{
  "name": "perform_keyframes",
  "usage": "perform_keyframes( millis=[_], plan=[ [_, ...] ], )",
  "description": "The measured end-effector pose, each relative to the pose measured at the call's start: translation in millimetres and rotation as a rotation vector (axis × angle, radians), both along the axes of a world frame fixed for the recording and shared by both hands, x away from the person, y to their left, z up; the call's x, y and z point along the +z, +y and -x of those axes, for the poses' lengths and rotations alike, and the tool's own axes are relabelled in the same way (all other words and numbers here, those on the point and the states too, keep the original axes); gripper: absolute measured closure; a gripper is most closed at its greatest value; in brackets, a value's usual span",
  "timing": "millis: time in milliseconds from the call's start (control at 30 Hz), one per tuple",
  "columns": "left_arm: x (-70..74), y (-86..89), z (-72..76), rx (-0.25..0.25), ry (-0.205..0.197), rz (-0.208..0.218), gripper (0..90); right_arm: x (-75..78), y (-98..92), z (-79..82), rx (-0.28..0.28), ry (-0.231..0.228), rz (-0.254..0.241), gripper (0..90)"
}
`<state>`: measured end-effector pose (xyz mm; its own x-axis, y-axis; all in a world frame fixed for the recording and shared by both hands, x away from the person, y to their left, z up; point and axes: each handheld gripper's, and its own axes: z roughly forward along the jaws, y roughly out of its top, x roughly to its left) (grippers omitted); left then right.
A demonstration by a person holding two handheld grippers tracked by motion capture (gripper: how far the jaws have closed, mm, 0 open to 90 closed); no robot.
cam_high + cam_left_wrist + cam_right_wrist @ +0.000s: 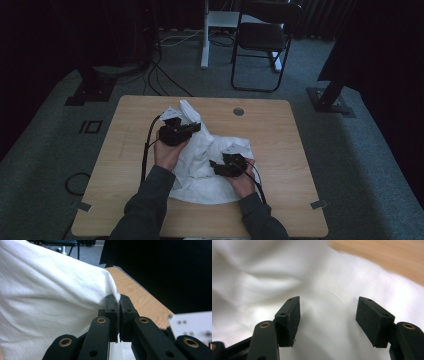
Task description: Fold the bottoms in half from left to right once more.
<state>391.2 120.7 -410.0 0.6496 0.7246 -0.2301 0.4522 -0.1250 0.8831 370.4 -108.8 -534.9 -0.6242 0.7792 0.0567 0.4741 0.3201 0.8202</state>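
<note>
A white cloth [202, 165] lies crumpled across the middle of the wooden table [280, 135]. My left gripper [176, 132] is lifted over its far left part, jaws shut on a fold of the cloth [50, 290], which hangs from the pinch [117, 315]. My right gripper [229, 165] hovers low over the cloth's right side. In the right gripper view its jaws stand wide apart [328, 320] just above the white fabric [329, 290], and nothing sits between the pads.
A round grommet hole [238, 111] marks the table's far edge. A black chair [262, 40] and a white stand [215, 30] are on the carpet beyond. Cables [165, 82] run across the floor at the far left.
</note>
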Motion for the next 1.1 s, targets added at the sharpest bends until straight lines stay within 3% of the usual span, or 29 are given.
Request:
perform_keyframes(
  millis=[67,133,233,367,400,433,467,600,633,700,733,767,900,1100],
  plan=[
    [-1.0,-7.3,1.2,-0.02,0.002,0.001,87.9,-16.3,-6.7,-7.1,-0.018,0.069,0.039,36.2],
    [-1.4,-14.3,2.1,-0.035,0.002,-0.005,87.9,-23.9,-1.3,-10.0,-0.023,0.083,0.044,37.5],
    [-3.0,-22.0,2.4,-0.053,0.003,-0.019,87.9,-24.9,3.9,-11.9,-0.03,0.085,0.039,38.5],
    [-12.5,-37.5,3.8,-0.088,0.017,-0.049,87.8,-23.7,7.8,-14.3,0.013,0.079,0.037,38.2],
    [-18.7,-41.5,4.8,-0.101,0.026,-0.056,87.7,-18.2,-2.6,-9.8,0.037,0.089,-0.014,35.8],
    [-18.7,-41.5,4.8,-0.101,0.026,-0.056,87.7,-18.2,-2.6,-9.8,0.037,0.089,-0.014,35.8],
    [-24.6,-44.2,6.0,-0.108,0.041,-0.063,87.7,-10.3,-21.0,-1.4,0.028,0.066,-0.071,36.0],
    [-32.3,-48.0,6.8,-0.115,0.054,-0.079,87.7,-3.1,-43.7,5.3,-0.009,0.039,-0.081,36.0],
    [-38.1,-52.4,6.8,-0.12,0.065,-0.088,87.6,6.3,-75.3,7.3,-0.086,0.015,-0.103,36.7],
    [-42.0,-55.4,6.6,-0.126,0.073,-0.1,87.6,8.5,-82.3,6.2,-0.104,0.008,-0.116,36.7],
    [-52.7,-64.2,6.7,-0.137,0.091,-0.116,87.6,11.8,-90.2,4.0,-0.124,0.004,-0.136,36.7],
    [-57.5,-67.5,6.8,-0.146,0.101,-0.128,87.6,20.5,-101.1,-1.7,-0.158,-0.013,-0.189,35.8],
    [-75.3,-76.8,7.9,-0.162,0.132,-0.151,87.4,39.6,-99.9,-12.3,-0.165,-0.056,-0.245,30.5],
    [-89.5,-82.1,11.7,-0.182,0.154,-0.168,87.3,56.9,-73.7,-36.3,-0.079,-0.061,-0.266,20.8]
  ],
)
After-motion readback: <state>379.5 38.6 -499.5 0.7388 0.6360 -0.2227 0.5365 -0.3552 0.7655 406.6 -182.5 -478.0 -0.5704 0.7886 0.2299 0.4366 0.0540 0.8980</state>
